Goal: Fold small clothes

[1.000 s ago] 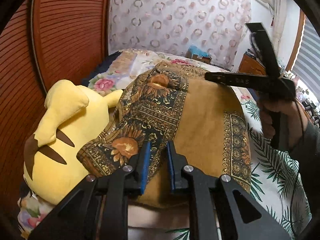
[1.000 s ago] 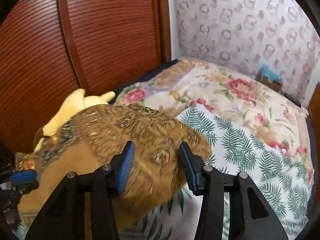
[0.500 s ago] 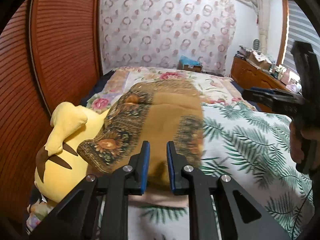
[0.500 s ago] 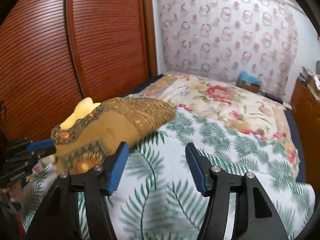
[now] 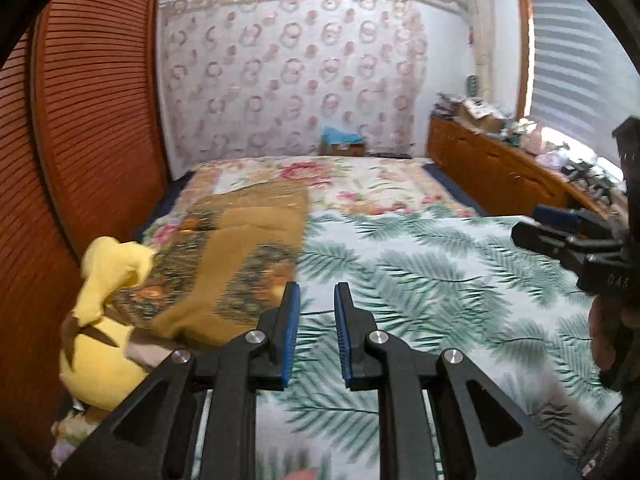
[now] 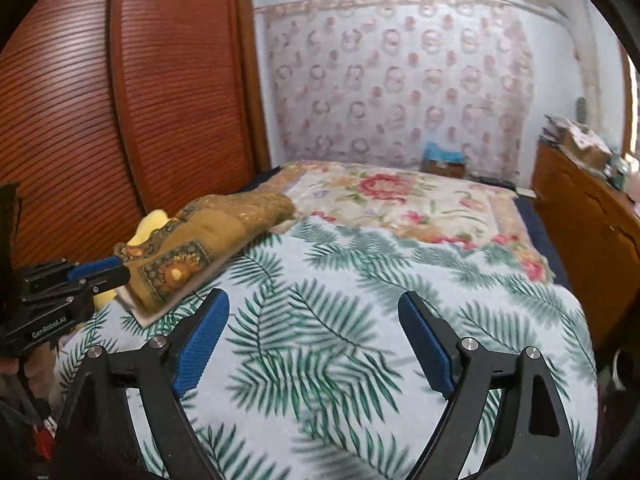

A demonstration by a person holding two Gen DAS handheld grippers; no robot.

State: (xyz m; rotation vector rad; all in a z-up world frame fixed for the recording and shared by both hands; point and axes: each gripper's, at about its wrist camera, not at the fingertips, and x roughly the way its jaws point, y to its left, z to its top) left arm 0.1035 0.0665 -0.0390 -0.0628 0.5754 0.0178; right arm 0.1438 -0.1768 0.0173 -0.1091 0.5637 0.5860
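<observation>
A folded mustard-brown garment with dark floral borders (image 5: 224,256) lies on the bed's left side, its near edge draped over a yellow plush toy (image 5: 104,280). My left gripper (image 5: 316,292) hovers over the palm-leaf blanket just right of the garment. Its jaws stand a narrow gap apart with nothing between them. In the right wrist view the garment (image 6: 200,236) lies ahead to the left. My right gripper (image 6: 313,300) is wide open above the blanket and holds nothing. Each gripper shows in the other's view: the right gripper (image 5: 560,228), the left gripper (image 6: 100,270).
The palm-leaf blanket (image 6: 320,320) covers the near half of the bed, with a floral bedspread (image 6: 400,196) beyond it. Ribbed wooden wardrobe doors (image 5: 100,120) run along the left. A cluttered wooden dresser (image 5: 500,168) lines the right side.
Both grippers have drawn back and away from the garment, which stays folded by the plush toy. The right gripper's jaws have spread wider.
</observation>
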